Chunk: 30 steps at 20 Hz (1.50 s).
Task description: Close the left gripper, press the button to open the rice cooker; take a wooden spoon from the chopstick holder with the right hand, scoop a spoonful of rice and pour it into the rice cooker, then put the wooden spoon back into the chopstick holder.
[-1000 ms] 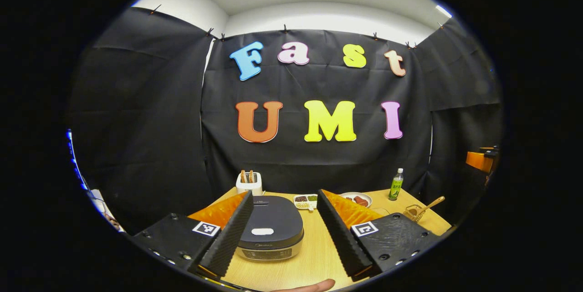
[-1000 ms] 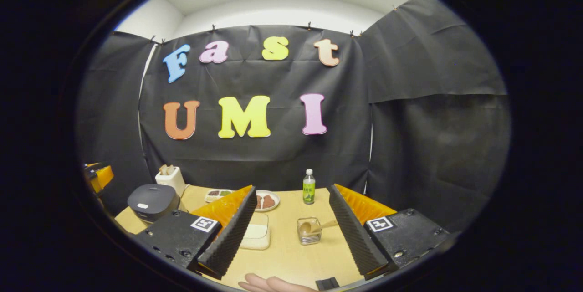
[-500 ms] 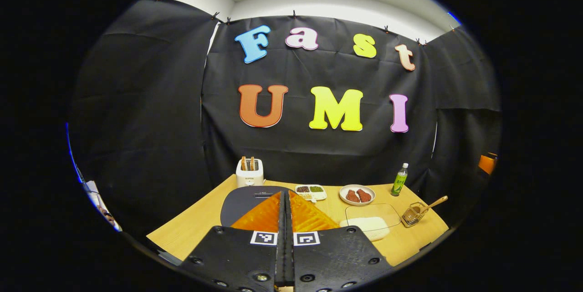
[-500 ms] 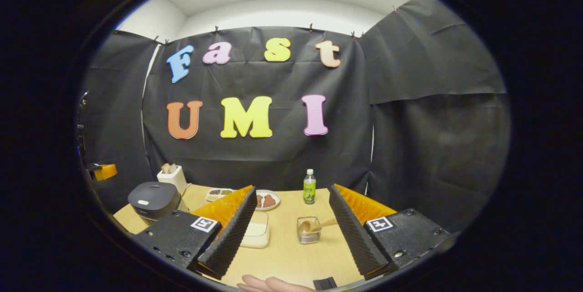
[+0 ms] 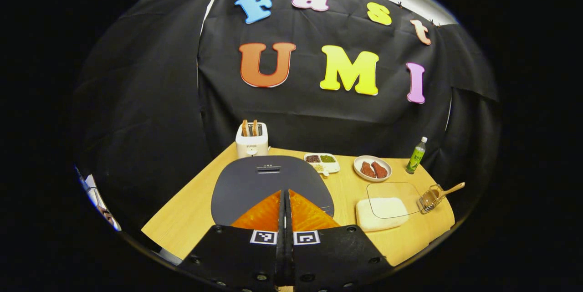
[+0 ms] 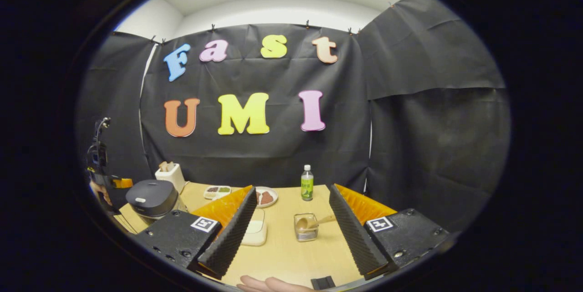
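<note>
Wooden spoon (image 6: 313, 222) in chopstick holder (image 6: 306, 228); left jaws closed empty, right jaws wide.

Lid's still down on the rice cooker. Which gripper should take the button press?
Left. The left gripper is shut and sits over the rice cooker; the right gripper is open, facing the wooden spoon.

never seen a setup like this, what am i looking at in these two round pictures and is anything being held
A person holds two hand-held claws, each carrying a camera that looks along its own fingers. In the left gripper view, the left claw is shut, holding nothing, above the closed rice cooker. In the right gripper view, the right claw is open and empty, facing the wooden spoon in its holder. The table also carries a toaster, a plate of food, a bottle and a tub of rice.
</note>
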Tool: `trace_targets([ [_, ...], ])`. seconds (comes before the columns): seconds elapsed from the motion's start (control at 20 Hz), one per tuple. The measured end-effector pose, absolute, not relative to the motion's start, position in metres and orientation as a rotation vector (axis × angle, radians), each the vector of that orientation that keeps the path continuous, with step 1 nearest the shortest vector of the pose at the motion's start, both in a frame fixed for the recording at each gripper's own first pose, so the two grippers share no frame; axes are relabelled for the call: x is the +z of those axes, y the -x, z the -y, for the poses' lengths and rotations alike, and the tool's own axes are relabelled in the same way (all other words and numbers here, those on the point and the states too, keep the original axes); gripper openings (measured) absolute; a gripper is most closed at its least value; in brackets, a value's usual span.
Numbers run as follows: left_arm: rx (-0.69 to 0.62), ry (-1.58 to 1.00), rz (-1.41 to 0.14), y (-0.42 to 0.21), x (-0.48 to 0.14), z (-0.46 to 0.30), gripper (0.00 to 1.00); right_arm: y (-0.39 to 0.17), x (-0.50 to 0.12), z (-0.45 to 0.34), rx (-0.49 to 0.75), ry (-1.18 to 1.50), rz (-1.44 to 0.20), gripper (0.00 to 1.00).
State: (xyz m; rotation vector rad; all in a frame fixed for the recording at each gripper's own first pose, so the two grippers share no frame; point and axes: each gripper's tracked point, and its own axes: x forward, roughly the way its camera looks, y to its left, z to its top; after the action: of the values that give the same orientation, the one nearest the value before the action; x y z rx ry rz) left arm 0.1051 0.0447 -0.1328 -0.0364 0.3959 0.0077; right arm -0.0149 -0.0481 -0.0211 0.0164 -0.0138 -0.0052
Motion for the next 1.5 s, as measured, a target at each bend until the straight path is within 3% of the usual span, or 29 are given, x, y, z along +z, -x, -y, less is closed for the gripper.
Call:
trace_targets([
  [0.75,0.083,-0.02,-0.607,-0.093,-0.195,-0.048,0.0,-0.001,-0.07,0.057,0.007,-0.044,-0.086,1.0],
  [1.15,0.115,-0.058,-0.517,-0.094,-0.173,-0.048,0.0,-0.003,-0.081,0.061,-0.001,-0.045,-0.086,1.0],
  [1.4,0.123,-0.01,-0.298,-0.087,-0.089,-0.047,0.0,-0.005,-0.09,0.064,-0.003,-0.052,-0.101,1.0],
  [1.5,0.091,0.011,-0.264,-0.067,-0.07,-0.034,0.49,-0.006,-0.092,0.065,-0.004,-0.058,-0.105,1.0],
])
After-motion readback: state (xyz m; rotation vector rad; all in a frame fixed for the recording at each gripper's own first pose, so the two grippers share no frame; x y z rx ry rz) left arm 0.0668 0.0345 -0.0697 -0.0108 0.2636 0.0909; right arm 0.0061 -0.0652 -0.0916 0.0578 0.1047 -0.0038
